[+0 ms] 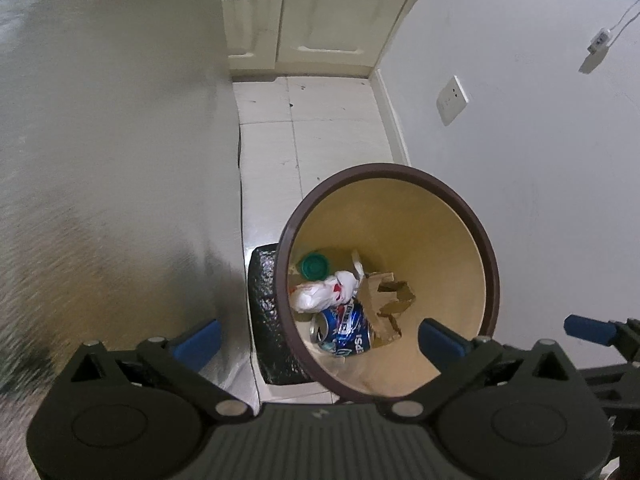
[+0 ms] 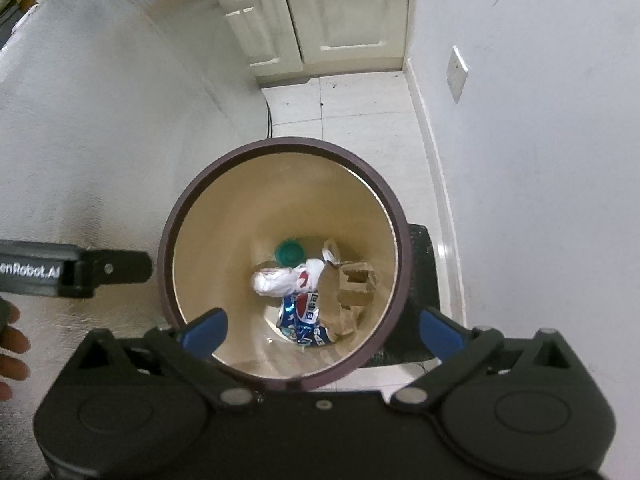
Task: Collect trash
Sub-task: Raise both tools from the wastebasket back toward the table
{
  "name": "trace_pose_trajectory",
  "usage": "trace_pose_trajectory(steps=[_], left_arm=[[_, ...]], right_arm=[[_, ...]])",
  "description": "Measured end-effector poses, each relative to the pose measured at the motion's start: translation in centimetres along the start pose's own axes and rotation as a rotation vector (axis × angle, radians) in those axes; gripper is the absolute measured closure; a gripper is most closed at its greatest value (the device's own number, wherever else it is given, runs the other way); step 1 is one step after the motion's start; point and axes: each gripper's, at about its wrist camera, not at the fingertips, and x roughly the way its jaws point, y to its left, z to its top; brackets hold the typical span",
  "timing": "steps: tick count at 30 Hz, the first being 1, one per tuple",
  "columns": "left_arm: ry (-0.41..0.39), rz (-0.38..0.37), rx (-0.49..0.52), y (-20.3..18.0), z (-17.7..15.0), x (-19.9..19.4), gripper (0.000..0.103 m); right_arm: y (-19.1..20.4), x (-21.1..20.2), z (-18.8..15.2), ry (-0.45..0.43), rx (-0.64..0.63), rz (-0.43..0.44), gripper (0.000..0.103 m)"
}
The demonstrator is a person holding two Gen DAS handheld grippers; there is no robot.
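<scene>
We hold our left gripper (image 1: 318, 338) above the round trash bin (image 1: 490, 264), jaws spread wide with nothing between them; our right gripper (image 2: 322, 330) hangs over the same bin, likewise spread and empty; both point steeply down. At the bin's bottom lie a crushed blue Pepsi can (image 2: 302, 318), a crumpled white plastic bag (image 2: 280, 280), torn brown cardboard (image 2: 352, 284) and a green cap (image 2: 290, 251), all touching or nearly so; the bin stands on pale floor tiles (image 1: 312, 120) near cream cabinet doors (image 2: 316, 16).
</scene>
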Motion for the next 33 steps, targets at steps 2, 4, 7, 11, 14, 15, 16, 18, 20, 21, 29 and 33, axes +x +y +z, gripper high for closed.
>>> trace_pose_trajectory(steps=[2, 4, 7, 11, 14, 15, 16, 18, 20, 21, 29, 33], left_arm=[[-0.011, -0.006, -0.005, 0.2, -0.4, -1.2, 0.000], [-0.024, -0.015, -0.008, 0.2, -0.9, -2.5, 0.000], [-0.058, -0.023, -0.001, 0.2, -1.6, -4.7, 0.000], [-0.101, -0.036, 0.015, 0.1, -2.8, -7.9, 0.000], [-0.141, -0.052, 0.032, -0.2, -3.9, -10.6, 0.000], [-0.159, -0.059, 0.038, -0.2, -4.3, -11.7, 0.000], [-0.174, -0.060, 0.042, -0.3, -4.6, -12.5, 0.000], [-0.212, -0.066, 0.050, -0.3, -5.5, -14.5, 0.000], [-0.247, -0.073, 0.048, 0.0, -6.2, -16.4, 0.000], [-0.264, -0.076, 0.046, 0.1, -6.5, -17.3, 0.000], [-0.386, -0.091, 0.021, 2.3, -10.0, -24.4, 0.000], [-0.441, -0.087, 0.002, 4.0, -12.0, -27.9, 0.000]], right_arm=[[0.1, -0.9, 0.0, -0.006, 0.000, -0.006, 0.000], [0.1, -2.2, -0.1, -0.017, -0.002, -0.016, 0.000], [0.4, -4.3, -0.4, -0.045, -0.025, -0.024, 0.000], [0.8, -7.3, -0.7, -0.085, -0.042, -0.042, 0.000], [1.2, -9.9, -1.1, -0.121, -0.044, -0.048, 0.000], [1.4, -10.7, -1.2, -0.132, -0.043, -0.049, 0.000], [1.5, -11.6, -1.4, -0.144, -0.041, -0.051, 0.000], [1.9, -13.3, -1.8, -0.169, -0.039, -0.056, 0.000], [2.4, -15.0, -2.3, -0.197, -0.041, -0.063, 0.000], [2.6, -15.7, -2.5, -0.209, -0.043, -0.063, 0.000], [5.8, -22.0, -4.9, -0.310, -0.065, -0.065, 0.000], [8.0, -24.8, -6.1, -0.353, -0.079, -0.055, 0.000]])
